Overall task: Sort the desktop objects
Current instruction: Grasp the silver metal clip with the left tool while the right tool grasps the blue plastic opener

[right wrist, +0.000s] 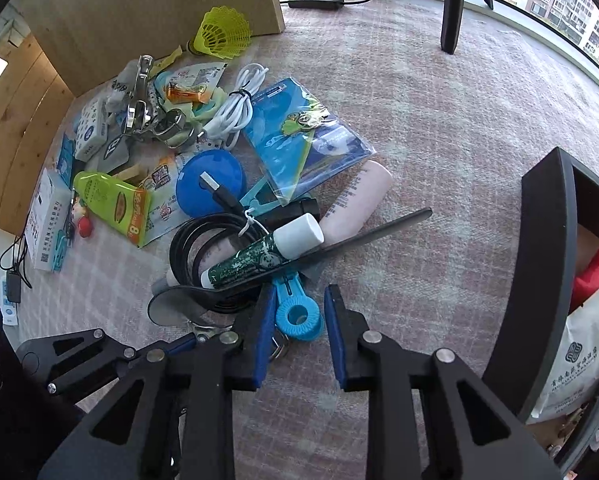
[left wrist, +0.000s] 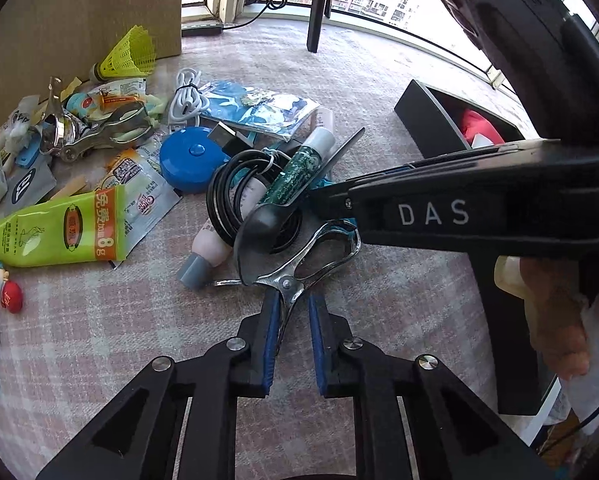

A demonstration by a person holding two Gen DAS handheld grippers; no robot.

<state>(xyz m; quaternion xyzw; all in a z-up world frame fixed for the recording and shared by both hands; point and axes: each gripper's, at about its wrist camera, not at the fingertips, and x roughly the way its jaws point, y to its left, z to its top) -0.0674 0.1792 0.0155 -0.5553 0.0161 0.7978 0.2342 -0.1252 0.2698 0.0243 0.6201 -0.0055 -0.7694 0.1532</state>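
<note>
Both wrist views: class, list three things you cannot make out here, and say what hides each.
1. Box contents, right wrist view: its wall and the picture edge hide most.
2. Blue peg, left wrist view: the right gripper covers nearly all of it.
3. Whether the left gripper presses the metal clip: the left wrist view shows the clip between the pads, contact unclear.

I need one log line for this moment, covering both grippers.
left gripper: narrow around metal clip, grip unclear | right gripper: open around blue plastic clip
</note>
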